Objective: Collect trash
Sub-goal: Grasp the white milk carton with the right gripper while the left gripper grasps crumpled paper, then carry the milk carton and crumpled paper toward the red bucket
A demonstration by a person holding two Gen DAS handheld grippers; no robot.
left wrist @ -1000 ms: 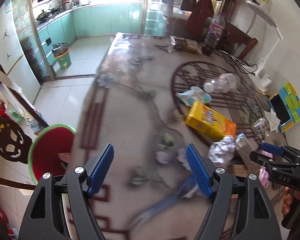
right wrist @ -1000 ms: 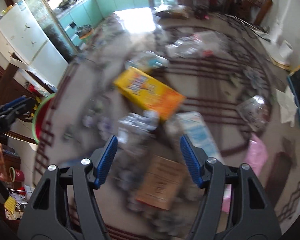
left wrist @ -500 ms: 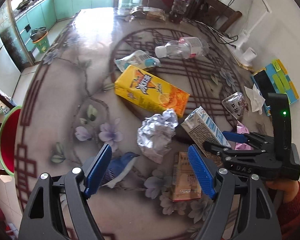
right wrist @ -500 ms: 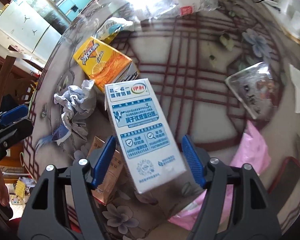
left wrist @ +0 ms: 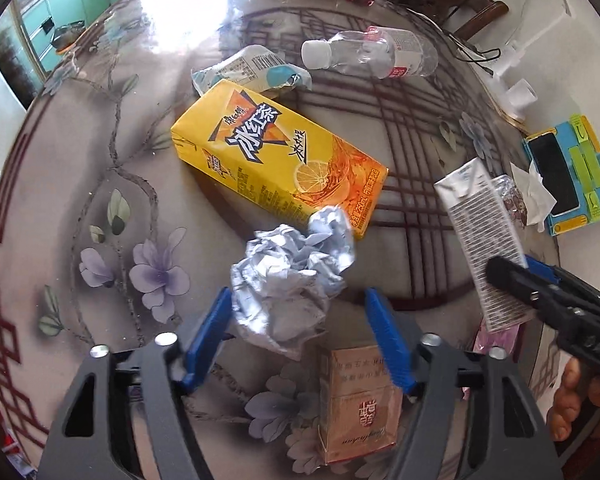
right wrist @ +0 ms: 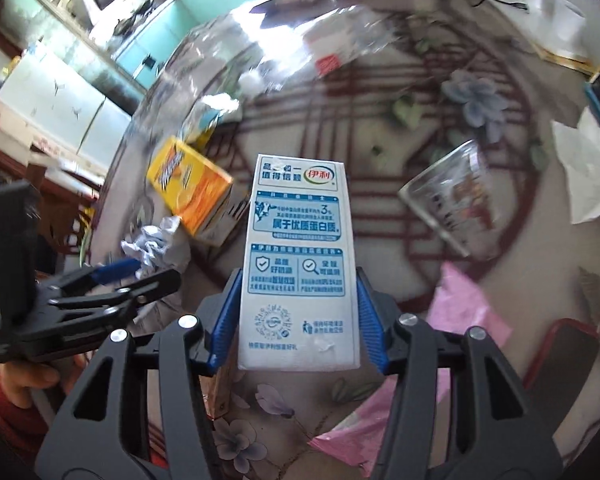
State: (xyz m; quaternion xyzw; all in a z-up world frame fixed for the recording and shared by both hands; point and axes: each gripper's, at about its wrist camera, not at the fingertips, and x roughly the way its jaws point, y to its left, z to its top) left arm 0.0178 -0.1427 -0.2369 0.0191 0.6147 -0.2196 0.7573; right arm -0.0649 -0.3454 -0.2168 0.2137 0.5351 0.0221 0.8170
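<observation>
Right tool (right wrist: 298, 316) closing, pads against milk carton (right wrist: 300, 264) sides, carton upright between them. Left tool (left wrist: 300, 336) closing around foil ball (left wrist: 296, 280) on bench (left wrist: 100, 200), right pad apart; yellow carton (left wrist: 276, 156) at ball's 12 o'clock.

Both handheld grippers are black plastic clamps: the left gripper (left wrist: 300, 336) and right gripper (right wrist: 296, 316) carry ribbed blue pads (left wrist: 388, 344), silver screws (right wrist: 185, 321) and triangular cut-outs.
</observation>
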